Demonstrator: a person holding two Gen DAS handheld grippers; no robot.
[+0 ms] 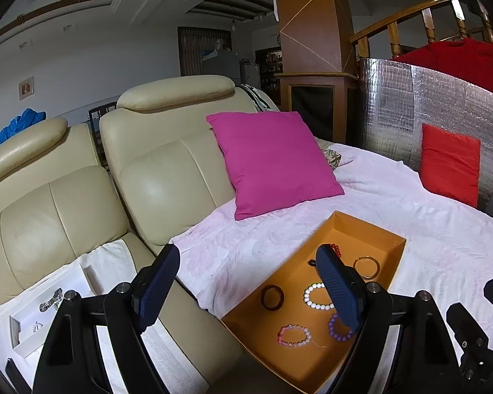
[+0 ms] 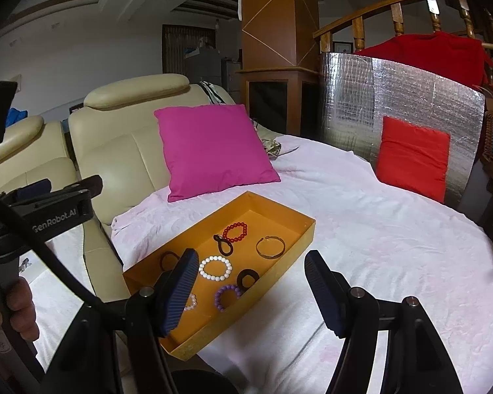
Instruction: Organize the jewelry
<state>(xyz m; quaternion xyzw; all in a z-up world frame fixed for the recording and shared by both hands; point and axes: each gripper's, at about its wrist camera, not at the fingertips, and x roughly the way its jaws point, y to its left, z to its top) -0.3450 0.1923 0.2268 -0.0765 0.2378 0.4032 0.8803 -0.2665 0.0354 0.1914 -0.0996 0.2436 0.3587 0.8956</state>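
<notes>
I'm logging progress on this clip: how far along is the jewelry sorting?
Barely begun, it seems. Possibly done: a watch already lies in the white tray on the sofa seat. In hand: nothing; the left gripper and right gripper are both open and empty above the orange box. Left: the bracelets in that box, including the white beads, red beads, purple beads and gold bangle.
</notes>
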